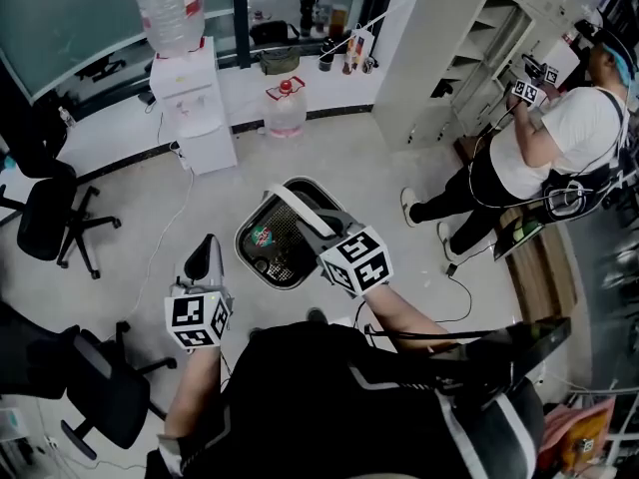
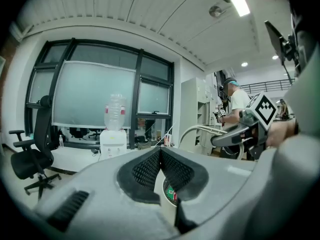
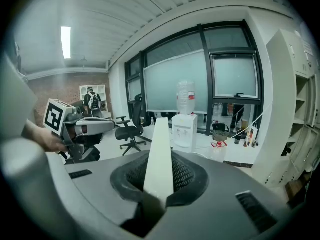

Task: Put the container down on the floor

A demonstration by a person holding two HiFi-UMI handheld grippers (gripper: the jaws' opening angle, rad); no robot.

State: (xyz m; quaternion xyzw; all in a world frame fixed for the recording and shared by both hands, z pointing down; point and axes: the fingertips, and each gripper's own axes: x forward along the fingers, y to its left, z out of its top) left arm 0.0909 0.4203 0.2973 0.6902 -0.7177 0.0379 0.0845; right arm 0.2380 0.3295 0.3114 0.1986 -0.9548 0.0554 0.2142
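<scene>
Left gripper (image 1: pixel 207 250) has its jaws together on nothing; through the gap under its pads a red-and-green label shows below. It hovers just beside the container (image 1: pixel 245 230), apart from it.

That container is a dark mesh basket with a pale rim and one white handle (image 3: pixel 162 134), in the middle of the head view. It seems to hang from the handle over the floor (image 1: pixel 329 158), though I cannot tell whether its base already touches. Inside lie a packet (image 1: pixel 262 236) with that red-and-green label and a dark round item I cannot identify; much of the mesh bottom shows bare. So lightly loaded, it should be light, with a stiff body, and it will likely swing and tip on the one handle. The handle's middle is the place to hold; the free gripper could steady the rim.

Right gripper (image 3: pixel 159 171) is clamped on the handle, which runs up between its pads as a flat white strip.
</scene>
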